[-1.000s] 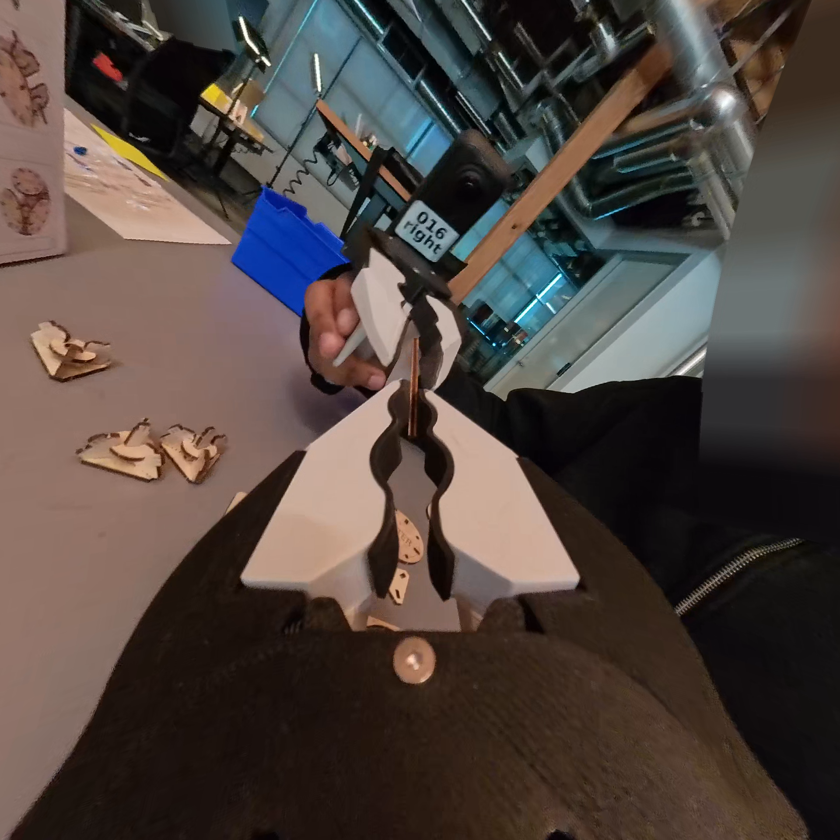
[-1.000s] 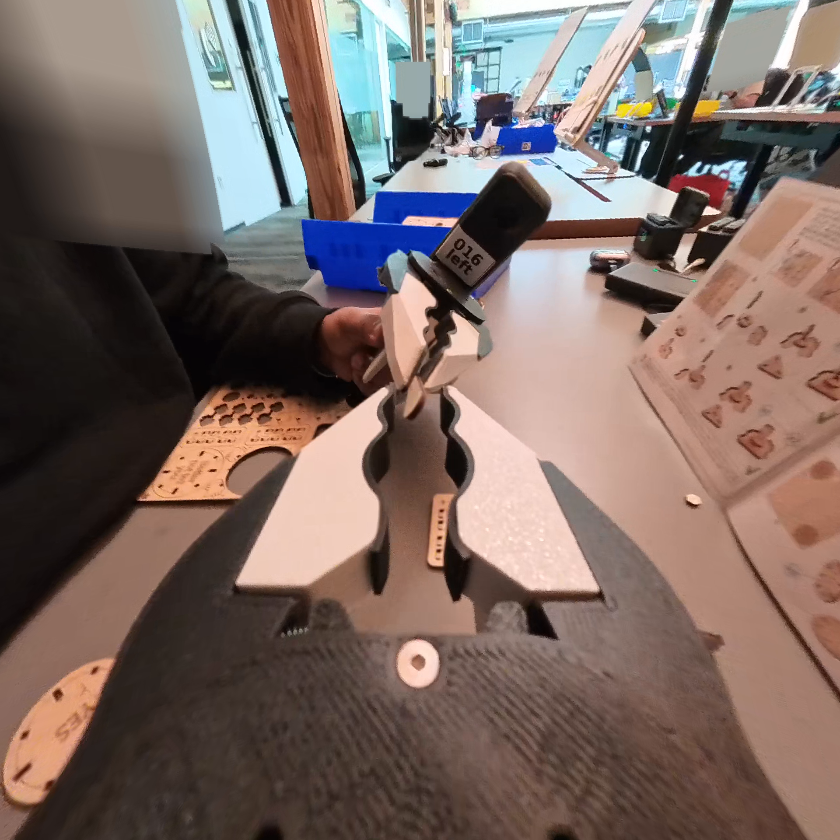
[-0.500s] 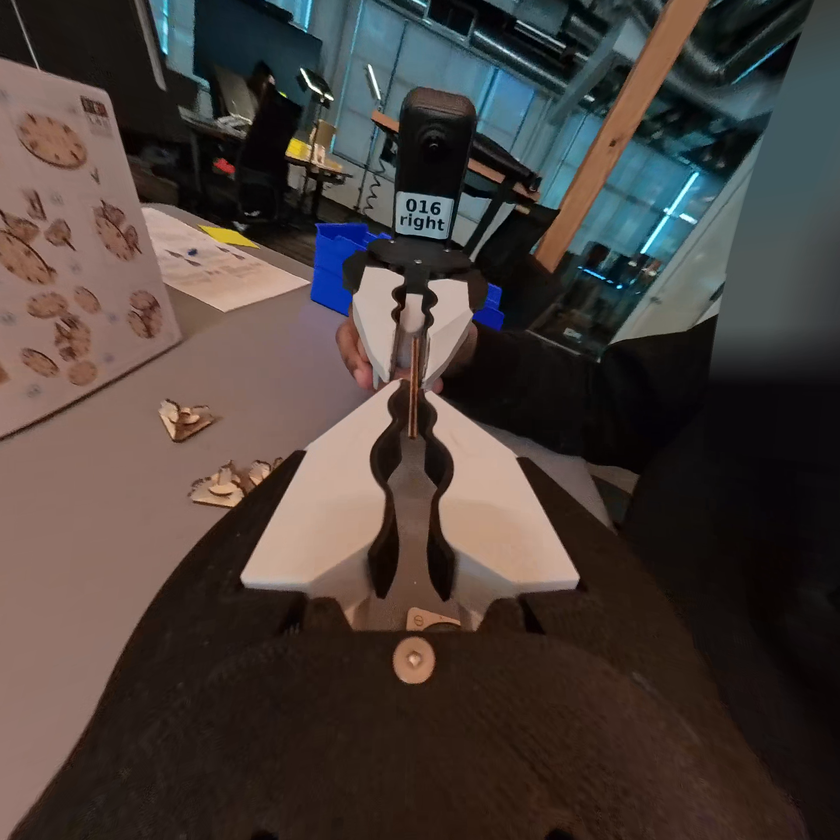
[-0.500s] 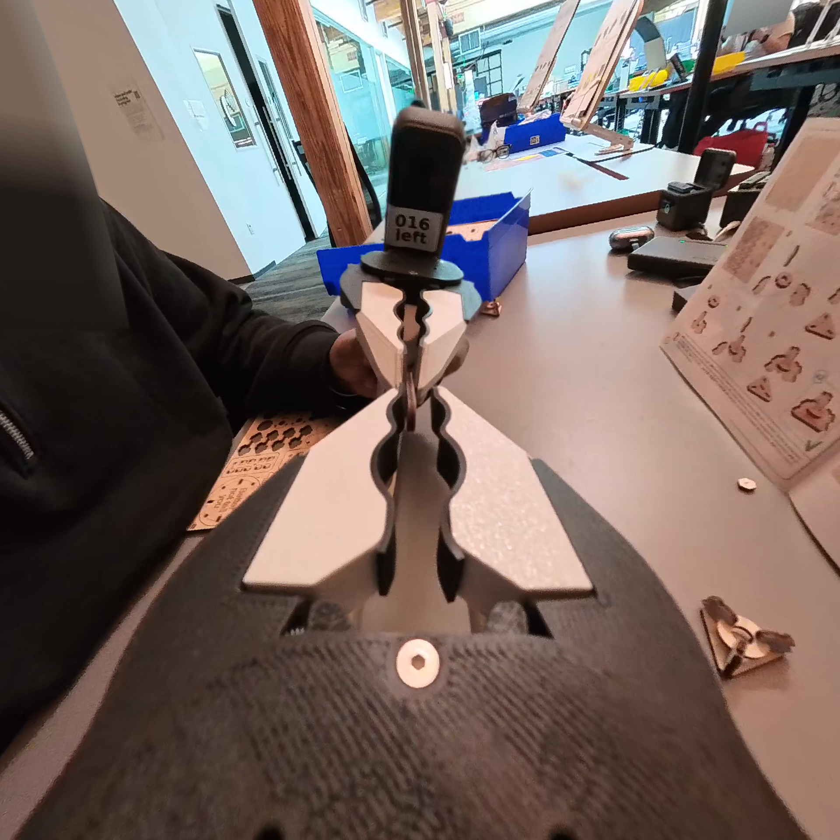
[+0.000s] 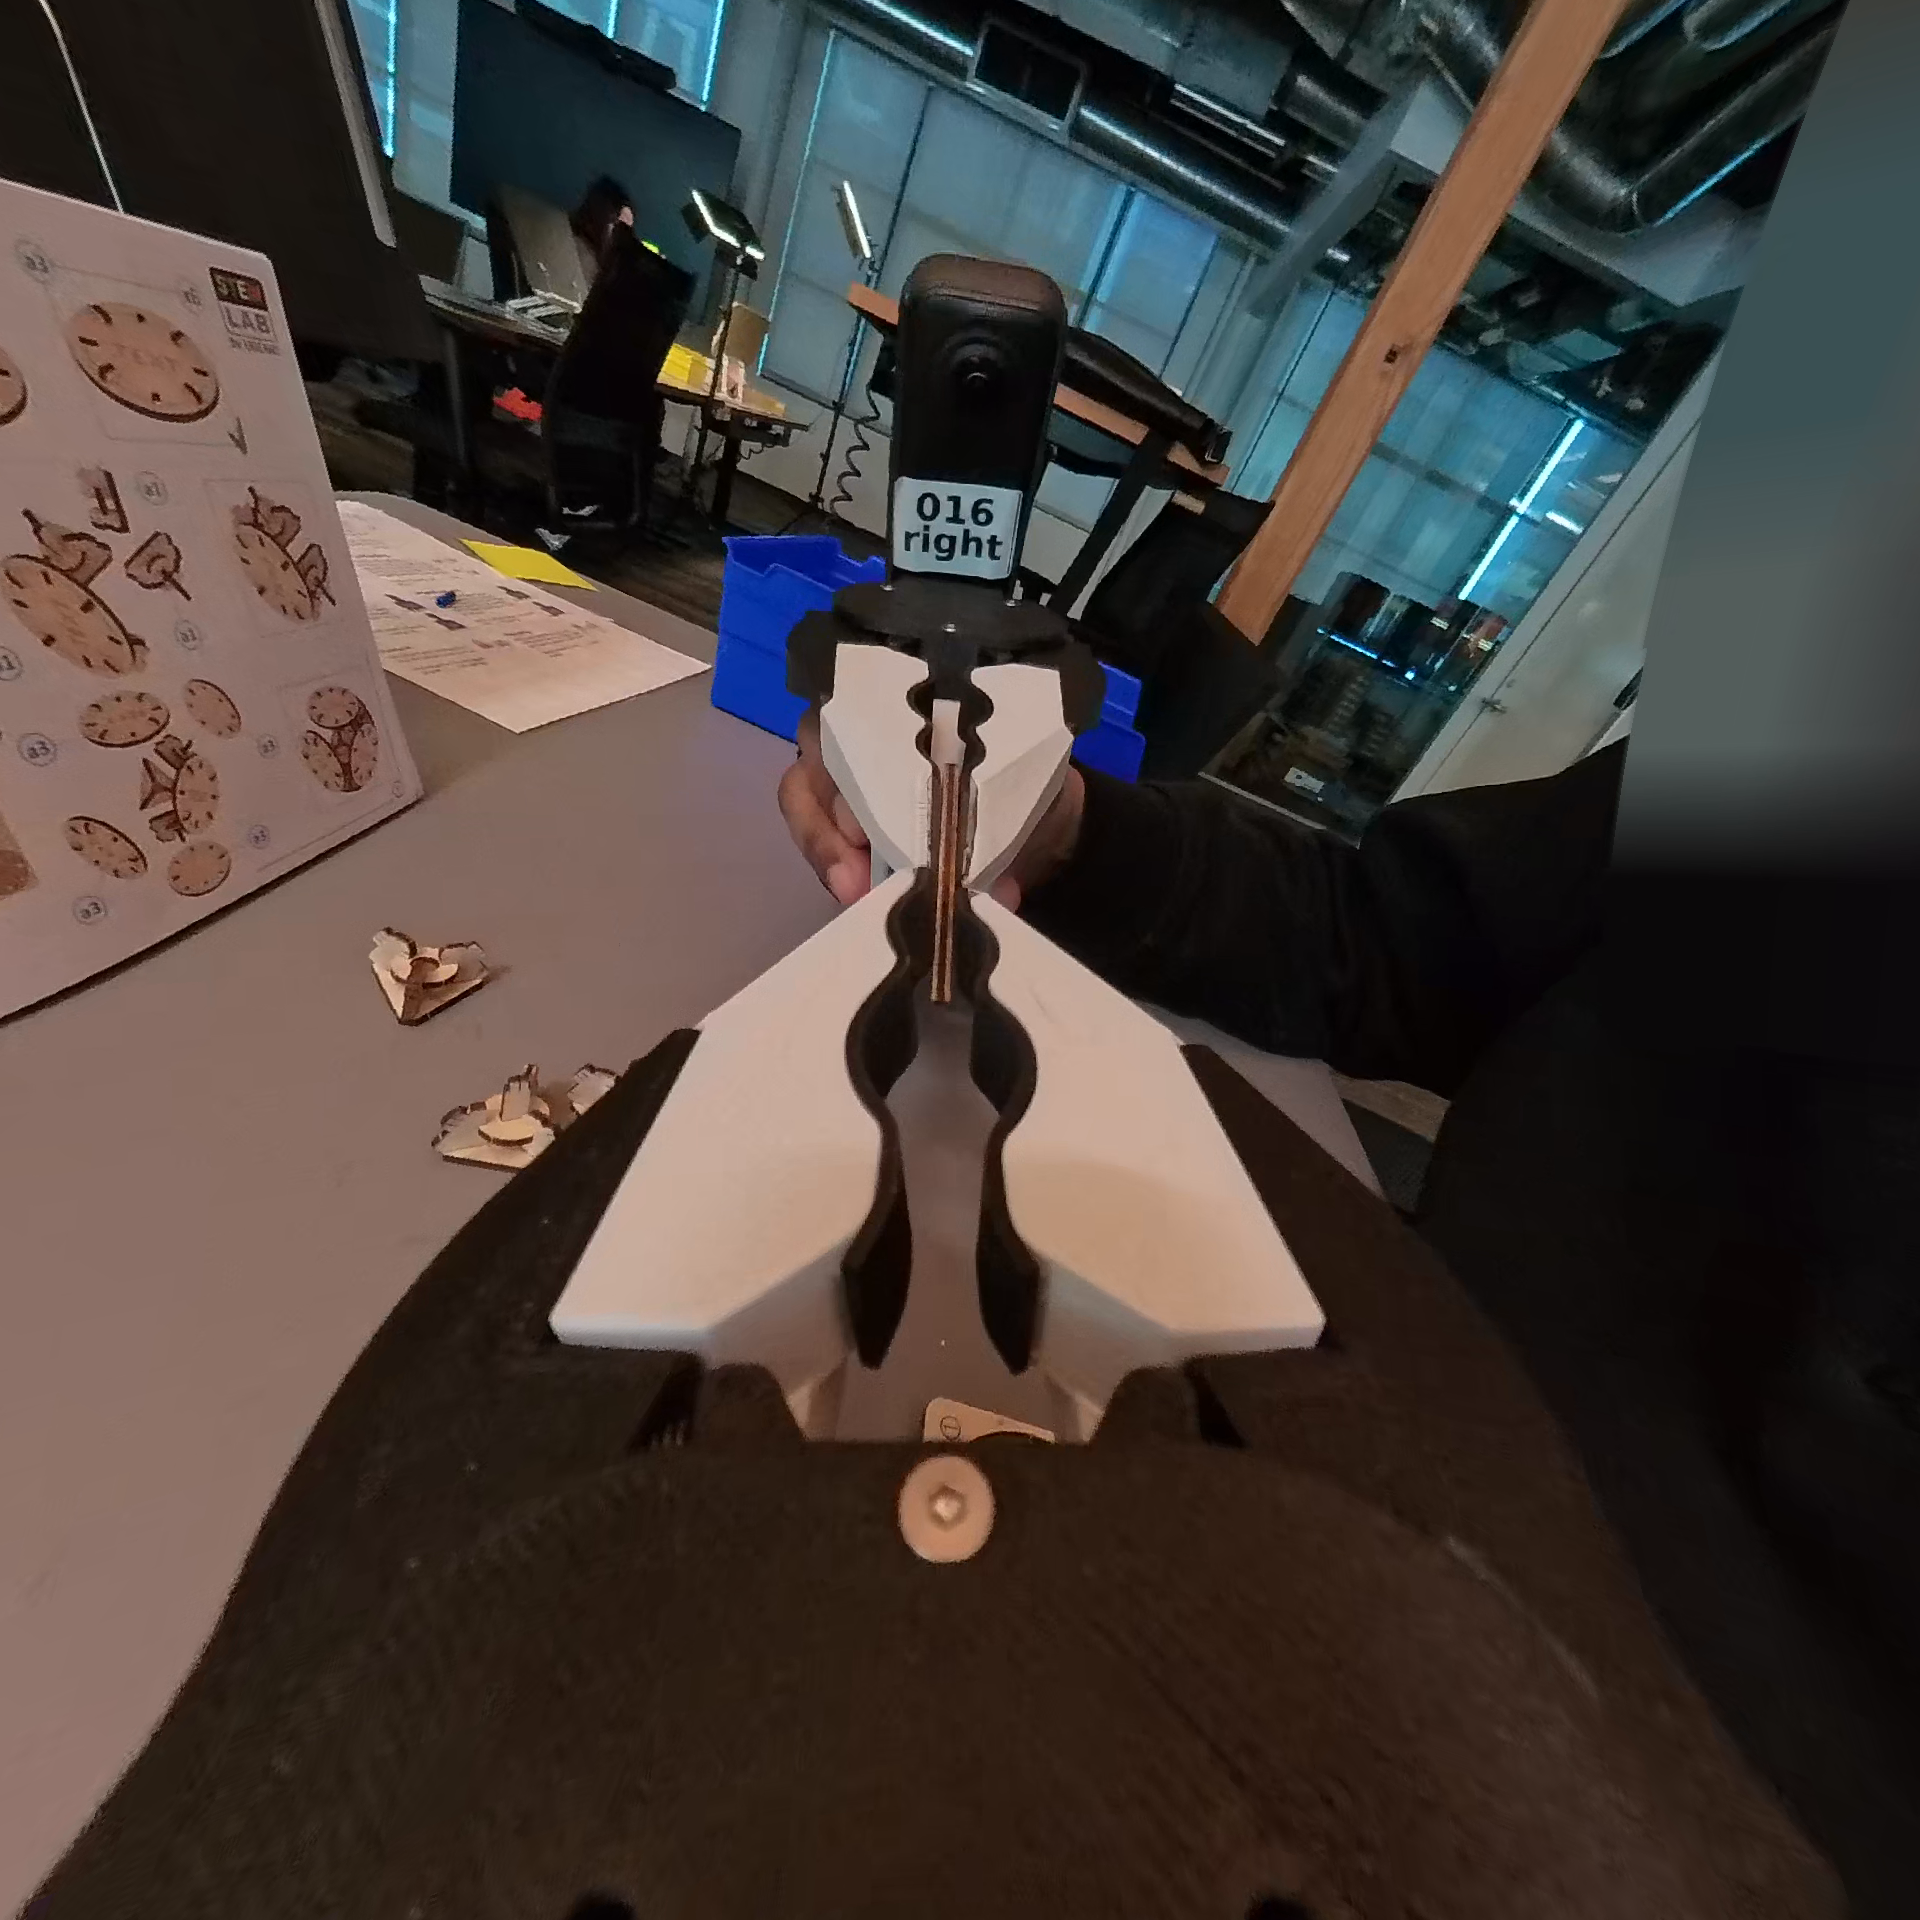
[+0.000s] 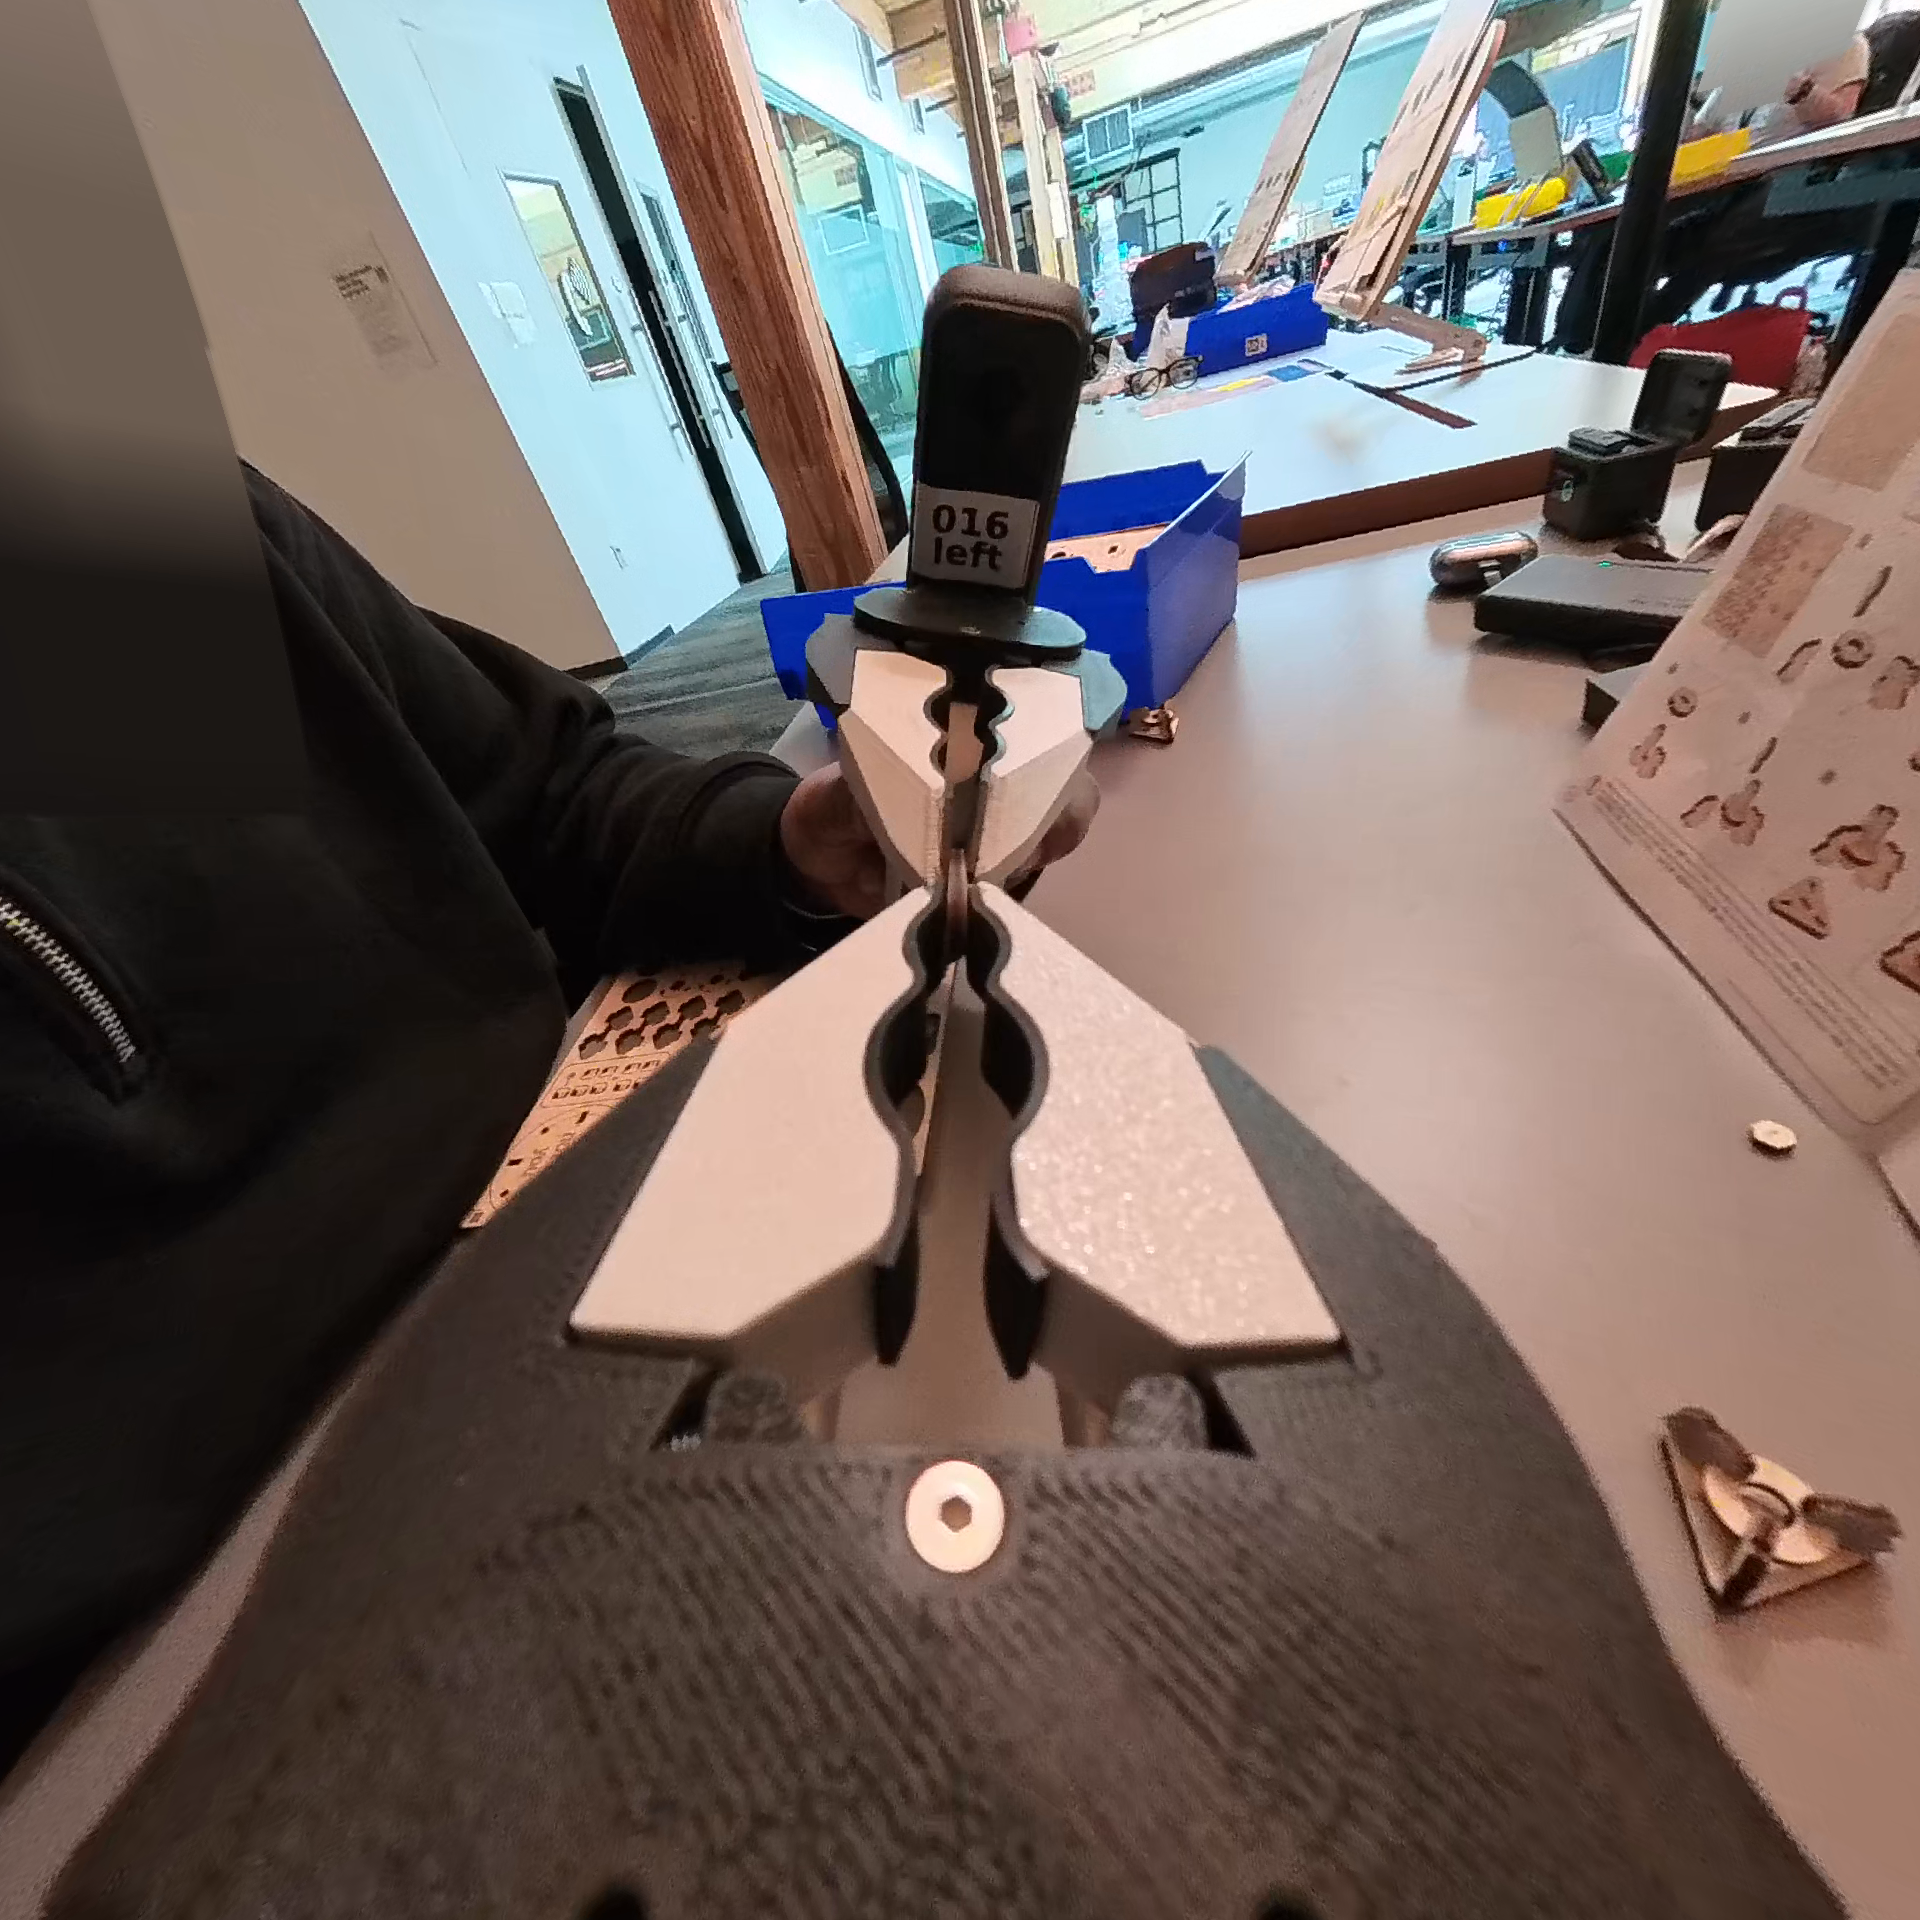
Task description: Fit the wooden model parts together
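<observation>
With both grippers tip to tip above the grey table (image 5: 582, 831), left gripper (image 5: 941, 914) and right gripper (image 6: 956, 914) each pinch the same thin wooden piece (image 5: 943, 914) edge-on; blue bin (image 6: 1164, 582) sits behind.

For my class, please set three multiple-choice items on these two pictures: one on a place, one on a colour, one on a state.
1. Where does the thin wooden piece sit?
A. Flat on the table
B. Between the two grippers' tips
C. In the bin

2. What colour is the bin?
A. Blue
B. Red
C. Green

3. How do the left gripper fingers stand?
A. Wide open
B. Shut on the wooden piece
C. Out of view

Key: 1 B, it bridges both tips, off the table; 2 A, plainly blue; 3 B, both fingers press the piece edge-on.
</observation>
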Motion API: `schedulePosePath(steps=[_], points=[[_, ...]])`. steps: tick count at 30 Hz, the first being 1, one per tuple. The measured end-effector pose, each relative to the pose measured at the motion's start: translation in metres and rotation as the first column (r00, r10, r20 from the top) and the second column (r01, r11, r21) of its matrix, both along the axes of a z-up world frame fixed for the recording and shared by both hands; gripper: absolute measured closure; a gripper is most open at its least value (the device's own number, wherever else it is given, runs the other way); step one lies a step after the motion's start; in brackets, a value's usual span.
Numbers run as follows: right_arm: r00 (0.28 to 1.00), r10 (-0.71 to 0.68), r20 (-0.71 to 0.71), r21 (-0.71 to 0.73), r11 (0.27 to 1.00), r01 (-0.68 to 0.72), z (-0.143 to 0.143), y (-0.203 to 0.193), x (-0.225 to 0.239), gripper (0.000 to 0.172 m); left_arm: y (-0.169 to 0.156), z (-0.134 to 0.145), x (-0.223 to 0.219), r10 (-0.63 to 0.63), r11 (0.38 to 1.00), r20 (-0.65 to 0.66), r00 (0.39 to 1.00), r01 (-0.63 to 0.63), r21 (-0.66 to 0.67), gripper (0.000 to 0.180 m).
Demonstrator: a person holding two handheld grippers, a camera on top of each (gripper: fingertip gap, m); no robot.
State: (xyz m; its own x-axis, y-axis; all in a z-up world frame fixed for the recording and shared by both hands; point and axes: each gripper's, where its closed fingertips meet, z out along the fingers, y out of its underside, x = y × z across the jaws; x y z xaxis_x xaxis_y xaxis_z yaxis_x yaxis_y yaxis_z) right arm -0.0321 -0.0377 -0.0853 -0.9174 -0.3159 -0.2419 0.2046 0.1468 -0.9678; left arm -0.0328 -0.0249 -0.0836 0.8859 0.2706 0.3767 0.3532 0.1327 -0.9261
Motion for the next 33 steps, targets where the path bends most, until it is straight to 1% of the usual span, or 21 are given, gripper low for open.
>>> schedulePosePath(steps=[3,8,13,14,15,16,17,18,20,22,24,26,27,29,31,33], points=[[1.000,0.003,-0.004,-0.002,1.000,-0.003,0.000,0.000,0.001,0.172,0.000,0.000,0.001,-0.021,1.000,0.018,1.000,0.021,0.009,0.180],[1.000,0.005,0.021,-0.004,1.000,-0.005,0.000,0.000,0.000,0.172,0.000,-0.002,0.001,-0.019,1.000,0.017,1.000,0.019,-0.006,0.180],[0.999,-0.050,-0.008,0.041,0.998,0.051,-0.001,-0.004,-0.005,0.171,-0.004,-0.005,-0.004,-0.025,1.000,0.056,0.998,0.025,0.004,0.180],[0.997,-0.076,0.002,0.035,0.996,0.076,0.002,-0.004,-0.010,0.171,-0.005,-0.010,-0.006,-0.020,1.000,0.066,0.998,0.021,-0.020,0.170],[0.995,-0.103,0.012,0.035,0.994,0.102,0.004,-0.002,-0.015,0.171,-0.006,-0.018,-0.010,-0.004,0.998,0.077,0.997,0.008,-0.062,0.150],[0.992,-0.128,0.012,0.049,0.991,0.127,0.005,0.000,-0.021,0.171,-0.007,-0.029,-0.014,0.014,0.993,0.082,0.997,-0.004,-0.122,0.135],[0.987,-0.161,-0.010,0.082,0.984,0.161,0.001,0.003,-0.028,0.171,-0.008,-0.042,-0.017,0.030,0.978,0.084,0.996,-0.012,-0.206,0.126],[0.979,-0.194,-0.057,0.134,0.970,0.200,-0.007,0.006,-0.035,0.172,-0.009,-0.058,-0.019,0.041,0.951,0.084,0.996,-0.013,-0.308,0.124],[0.956,-0.223,-0.188,0.254,0.930,0.267,-0.029,0.011,-0.041,0.172,-0.013,-0.089,-0.016,0.042,0.863,0.089,0.995,0.009,-0.505,0.125],[0.916,-0.205,-0.345,0.353,0.876,0.329,-0.052,0.014,-0.039,0.172,-0.015,-0.108,-0.015,0.056,0.785,0.078,0.995,0.004,-0.620,0.124],[0.876,-0.154,-0.457,0.408,0.839,0.361,-0.071,0.012,-0.030,0.171,-0.014,-0.118,-0.013,0.051,0.747,0.079,0.996,0.014,-0.664,0.124],[0.852,-0.109,-0.513,0.425,0.830,0.362,-0.081,0.008,-0.019,0.171,-0.016,-0.127,-0.014,0.058,0.712,0.070,0.996,0.008,-0.702,0.126],[0.822,-0.097,-0.561,0.426,0.818,0.387,-0.085,0.008,-0.019,0.171,-0.016,-0.131,-0.014,0.059,0.695,0.067,0.996,0.007,-0.719,0.128],[0.753,-0.062,-0.656,0.422,0.797,0.433,-0.092,0.011,-0.020,0.171,-0.015,-0.132,-0.014,0.056,0.686,0.051,0.997,-0.001,-0.727,0.133],[0.730,-0.044,-0.683,0.421,0.792,0.442,-0.095,0.012,-0.015,0.171,-0.013,-0.133,-0.015,0.057,0.683,0.041,0.998,-0.009,-0.731,0.136],[0.709,-0.037,-0.704,0.408,0.796,0.447,-0.095,0.009,-0.012,0.171,-0.011,-0.133,-0.013,0.045,0.688,0.050,0.998,0.006,-0.725,0.144]])
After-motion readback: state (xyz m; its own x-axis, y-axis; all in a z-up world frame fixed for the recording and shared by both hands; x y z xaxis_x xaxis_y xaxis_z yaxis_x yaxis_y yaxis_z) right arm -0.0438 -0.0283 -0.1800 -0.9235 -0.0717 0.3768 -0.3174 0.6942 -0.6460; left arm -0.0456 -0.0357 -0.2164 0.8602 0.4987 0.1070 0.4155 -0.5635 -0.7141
